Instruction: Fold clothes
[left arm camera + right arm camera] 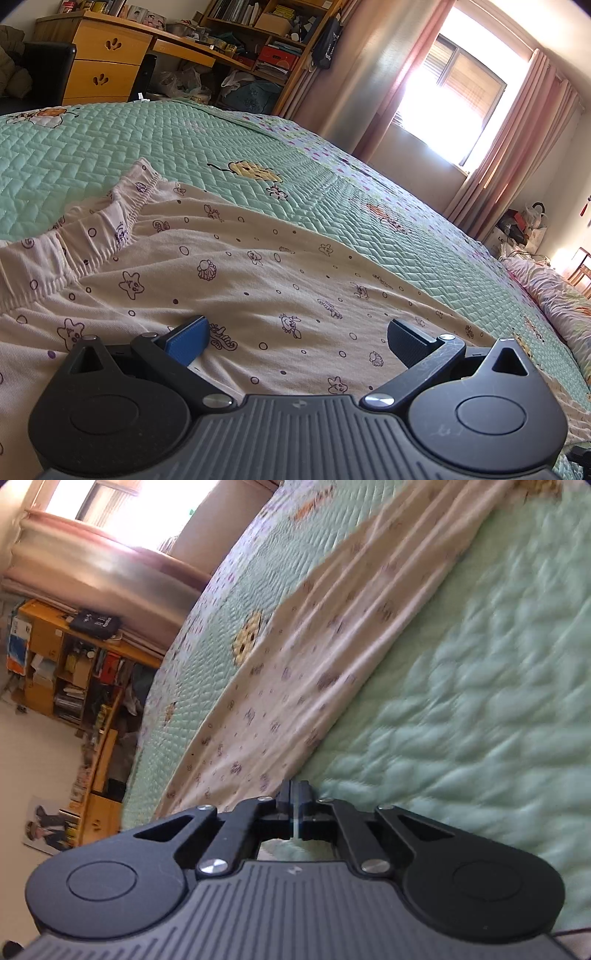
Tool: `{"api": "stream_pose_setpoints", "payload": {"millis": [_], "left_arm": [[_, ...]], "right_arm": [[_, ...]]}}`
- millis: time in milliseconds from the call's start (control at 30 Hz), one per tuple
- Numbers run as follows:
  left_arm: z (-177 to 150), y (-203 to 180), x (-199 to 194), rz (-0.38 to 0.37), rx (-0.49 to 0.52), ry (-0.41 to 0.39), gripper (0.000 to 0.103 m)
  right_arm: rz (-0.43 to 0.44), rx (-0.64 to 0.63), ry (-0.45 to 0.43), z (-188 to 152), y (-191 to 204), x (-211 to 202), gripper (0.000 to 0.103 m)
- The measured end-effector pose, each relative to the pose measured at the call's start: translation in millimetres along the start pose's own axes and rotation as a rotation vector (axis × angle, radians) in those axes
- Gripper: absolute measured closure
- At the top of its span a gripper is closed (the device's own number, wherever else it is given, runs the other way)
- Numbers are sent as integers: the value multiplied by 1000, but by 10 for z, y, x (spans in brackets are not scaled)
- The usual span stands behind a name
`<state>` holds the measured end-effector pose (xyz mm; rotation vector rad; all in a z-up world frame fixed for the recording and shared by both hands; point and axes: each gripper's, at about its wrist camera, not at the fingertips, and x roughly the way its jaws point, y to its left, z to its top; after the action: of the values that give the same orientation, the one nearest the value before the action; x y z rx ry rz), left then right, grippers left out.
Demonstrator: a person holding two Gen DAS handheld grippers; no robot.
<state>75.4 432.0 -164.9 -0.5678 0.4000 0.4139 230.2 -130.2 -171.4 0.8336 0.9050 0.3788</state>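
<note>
Sunlit bedroom, green quilted bed (110, 147): printed cotton trousers (258, 266) lie spread across it, the gathered elastic waistband (110, 229) puckered at their far end. Your left gripper (299, 343) rests just over the trousers near the waistband, jaws released and empty. Your right gripper (294, 794) has its jaws clenched at the edge of a trouser leg (314, 646), apparently pinching its hem; the blurred view leaves that uncertain. To fold cleanly, keep the soft, creased cloth taut and carry the leg towards the waistband, edges aligned.
</note>
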Motion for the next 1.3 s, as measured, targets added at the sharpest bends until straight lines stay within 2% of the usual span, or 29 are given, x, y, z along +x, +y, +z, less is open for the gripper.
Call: {"api": "stream_pose_setpoints", "payload": {"millis": [33, 100, 167, 200, 233, 267, 367, 467, 567, 600, 633, 700, 800, 900, 967, 1033, 1100, 1167, 1233, 1300], "left_arm": [[1, -2, 2, 1, 1, 0, 1], [0, -12, 8, 5, 6, 1, 1], [-1, -22, 10, 10, 11, 3, 1], [-2, -26, 12, 11, 13, 3, 1], [-2, -30, 14, 13, 15, 4, 1], [-2, -33, 16, 14, 16, 4, 1], [-2, -40, 23, 17, 19, 5, 1], [-2, -51, 24, 21, 23, 6, 1], [-1, -55, 25, 23, 26, 7, 1], [-1, -53, 24, 23, 25, 7, 1], [-1, -54, 26, 23, 25, 7, 1], [-2, -55, 25, 22, 25, 7, 1], [-4, -53, 23, 21, 24, 6, 1], [-5, -51, 21, 21, 23, 6, 1], [-5, -49, 19, 20, 22, 5, 1], [-6, -48, 18, 20, 21, 5, 1], [-5, -47, 16, 19, 20, 5, 1], [-5, -45, 15, 19, 20, 5, 1], [-2, -50, 15, 21, 21, 7, 1], [4, -67, 19, 28, 28, 14, 1]], "right_arm": [[-1, 0, -14, 53, -35, -88, 93], [-17, 33, -102, 242, -226, -352, 88], [-49, 73, -198, 451, -441, -597, 73], [-79, 100, -233, 567, -561, -657, 61], [-103, 128, -256, 674, -679, -686, 56], [-113, 161, -277, 758, -789, -698, 56], [-72, 241, -308, 935, -1014, -618, 56], [-50, 271, -348, 1033, -1111, -524, 58], [-74, 289, -369, 1083, -1135, -440, 81], [-86, 288, -364, 1086, -1145, -424, 96], [-95, 280, -357, 1094, -1146, -398, 103], [-106, 234, -344, 1081, -1149, -392, 103], [-171, 155, -339, 1111, -1117, -515, 103], [-181, 173, -342, 1139, -1139, -578, 103], [-160, 241, -369, 1105, -1171, -642, 96], [-158, 281, -393, 1002, -1139, -747, 82], [-135, 213, -369, 855, -940, -786, 75], [-50, 108, -283, 593, -662, -748, 69], [72, 34, -126, 209, -341, -627, 65], [171, -58, 13, -227, 7, -533, 64]]}}
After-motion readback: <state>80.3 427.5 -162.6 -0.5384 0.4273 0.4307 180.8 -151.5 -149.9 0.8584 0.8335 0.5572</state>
